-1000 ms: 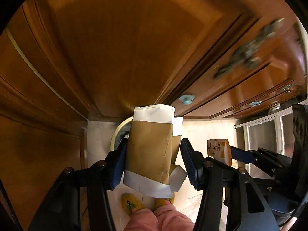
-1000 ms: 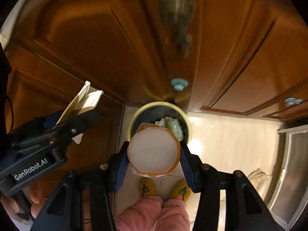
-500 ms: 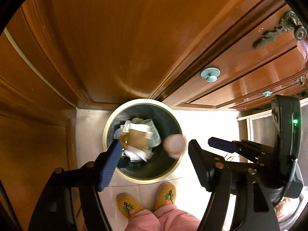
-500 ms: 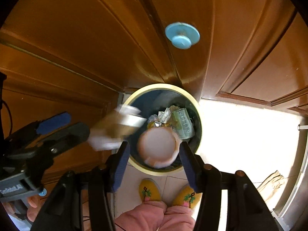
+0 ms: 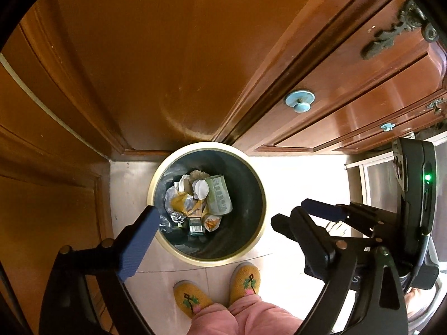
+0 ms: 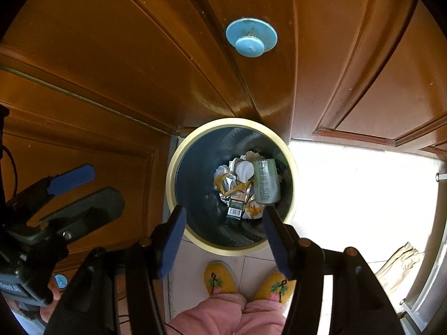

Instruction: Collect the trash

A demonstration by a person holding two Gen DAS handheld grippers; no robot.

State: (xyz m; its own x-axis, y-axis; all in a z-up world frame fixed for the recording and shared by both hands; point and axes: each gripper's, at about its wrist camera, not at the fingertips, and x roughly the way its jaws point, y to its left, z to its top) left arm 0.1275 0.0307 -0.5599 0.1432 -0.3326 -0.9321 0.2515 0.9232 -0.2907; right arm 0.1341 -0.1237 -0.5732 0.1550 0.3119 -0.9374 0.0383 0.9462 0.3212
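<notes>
While both grippers are pointing steeply down over the floor, the wooden cabinet front (image 6: pixel 125 64) is filling the upper part of each view, and the trash bin (image 5: pixel 252 247) is standing on the pale tiles against its foot. The bin is lying directly beneath both sets of jaws and is opening straight up toward them, just ahead of the person's yellow slippers (image 5: pixel 245 280).

The left gripper (image 5: pixel 212 231) is hanging over the near rim with its jaws spread wide, having just been opening further; nothing is sitting between them. The right gripper (image 6: pixel 225 240) is hanging over the near rim too, its jaws apart by a narrower gap after opening a little, and nothing is sitting between them either. Judged from these views, neither gripper is clearly nearer the bin.

The collected trash is lying at the bottom of the bin, well below both grippers. A green-printed wrapper (image 6: pixel 266 181) is lying with its long axis running from the cabinet side toward the slippers. Beside it, a round white lid (image 6: pixel 245 170) is resting near the top of the pile, crumpled foil (image 6: pixel 223 180) is sitting to its left, and a small dark carton with a barcode (image 6: pixel 234 209) is pointing toward the near rim.

With both jaws empty, the deposit step appears complete; any next move is likely calling for lifting both grippers away.
</notes>
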